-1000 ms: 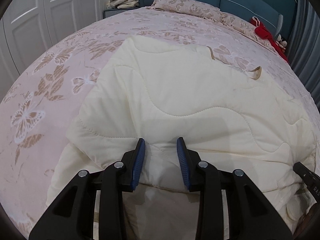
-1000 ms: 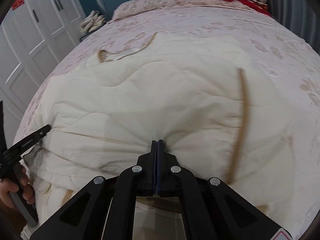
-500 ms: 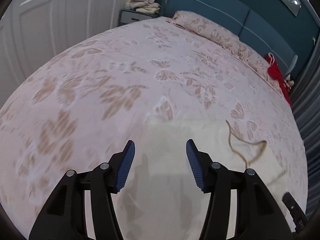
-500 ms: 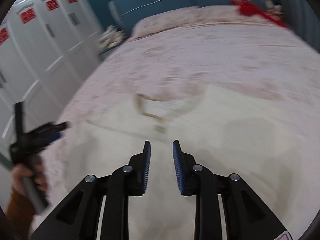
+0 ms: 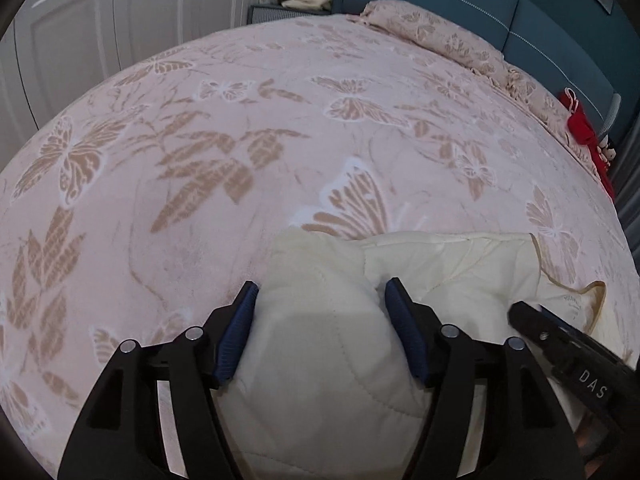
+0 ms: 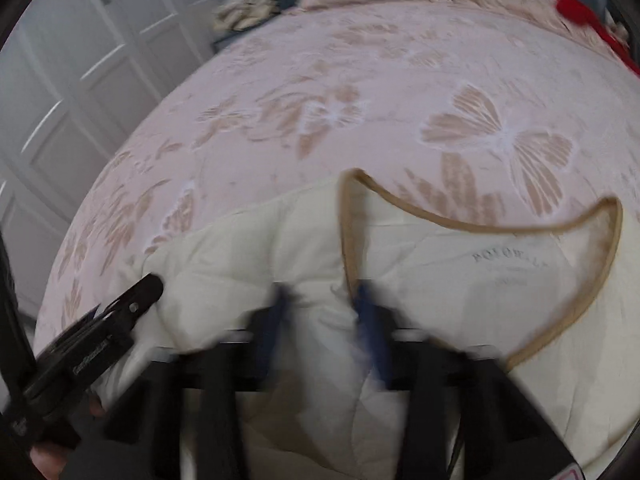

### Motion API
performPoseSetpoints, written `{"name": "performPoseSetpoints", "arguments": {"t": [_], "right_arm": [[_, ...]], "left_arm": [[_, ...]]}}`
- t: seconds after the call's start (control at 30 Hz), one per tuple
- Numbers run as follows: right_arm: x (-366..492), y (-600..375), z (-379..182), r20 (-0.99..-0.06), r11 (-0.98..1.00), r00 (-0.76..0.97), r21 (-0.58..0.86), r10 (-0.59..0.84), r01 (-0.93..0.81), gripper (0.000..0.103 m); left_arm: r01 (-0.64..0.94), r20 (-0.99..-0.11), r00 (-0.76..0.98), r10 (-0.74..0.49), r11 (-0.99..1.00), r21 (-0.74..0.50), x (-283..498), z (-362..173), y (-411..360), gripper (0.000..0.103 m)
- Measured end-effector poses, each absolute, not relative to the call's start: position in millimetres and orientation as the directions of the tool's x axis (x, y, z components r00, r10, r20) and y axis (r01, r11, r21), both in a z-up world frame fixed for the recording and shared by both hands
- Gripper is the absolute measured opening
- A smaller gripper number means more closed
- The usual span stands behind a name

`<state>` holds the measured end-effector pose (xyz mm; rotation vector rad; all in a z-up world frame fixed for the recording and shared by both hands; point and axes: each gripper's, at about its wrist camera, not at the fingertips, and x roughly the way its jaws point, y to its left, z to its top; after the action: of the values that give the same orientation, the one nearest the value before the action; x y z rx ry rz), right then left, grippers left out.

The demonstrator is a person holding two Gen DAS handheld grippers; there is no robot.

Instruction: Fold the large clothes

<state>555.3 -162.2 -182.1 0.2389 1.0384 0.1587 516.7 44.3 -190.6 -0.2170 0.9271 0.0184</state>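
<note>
Fingers of left gripper: black frames, ribbed blue pads, spread and still opening; a puffed fold of the quilt bulges between them, the left pad just beside the fabric, no squeeze visible.
Right gripper: motion-blurred, pointing steeply down; blue pads apart with quilt bunched between, jaws closing; whether they press the fabric cannot be told.
Quilt: cream, padded, wavy stitch lines, tan piping curling in a loop at 2 o'clock in the right view, faint printed label inside the loop. It lies folded at the near edge of the bed; a second ago it spread across most of the bed, and the right jaws were fully clenched.
Bedspread: pink, plush, tan butterfly and leaf pattern, now largely uncovered.
Far, 12 to 2 o'clock: matching pillow, teal padded headboard, red item; white panelled doors at 10 o'clock.
</note>
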Motion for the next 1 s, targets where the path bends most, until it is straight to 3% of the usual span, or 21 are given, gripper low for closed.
{"name": "performPoseSetpoints", "arguments": {"t": [0.3, 0.43, 0.57, 0.73, 0.87, 1.0], "right_arm": [[542, -181, -192, -0.806, 0.953, 0.562, 0.288, 0.189, 0.093, 0.002], [511, -208, -157, -0.764, 0.954, 0.645, 0.213, 0.027, 0.212, 0.002], [461, -281, -135, -0.75, 0.905, 0.661, 0.26, -0.031, 0.338, 0.003], [432, -348, -140, -0.788, 0.889, 0.613, 0.239, -0.058, 0.391, 0.011], [424, -386, -153, -0.803, 0.85, 0.596, 0.314, 0.001, 0.422, 0.008], [422, -399, -165, -0.803, 0.846, 0.596, 0.334, 0.023, 0.417, 0.001]], "left_arm": [[-0.116, -0.778, 0.627, -0.041, 0.983, -0.145, 516, -196, 40, 0.068], [-0.115, -0.788, 0.616, -0.016, 0.987, -0.11, 517, -194, 36, 0.069], [-0.108, -0.778, 0.629, 0.004, 0.991, -0.083, 503, -167, 33, 0.069], [0.106, -0.687, 0.698, -0.2, 0.978, -0.177, 470, -104, -22, 0.074], [0.284, -0.721, 0.551, -0.42, 0.907, -0.311, 481, -100, -105, 0.08], [0.359, -0.786, 0.436, -0.439, 0.886, -0.295, 500, -130, -188, 0.08]]}}
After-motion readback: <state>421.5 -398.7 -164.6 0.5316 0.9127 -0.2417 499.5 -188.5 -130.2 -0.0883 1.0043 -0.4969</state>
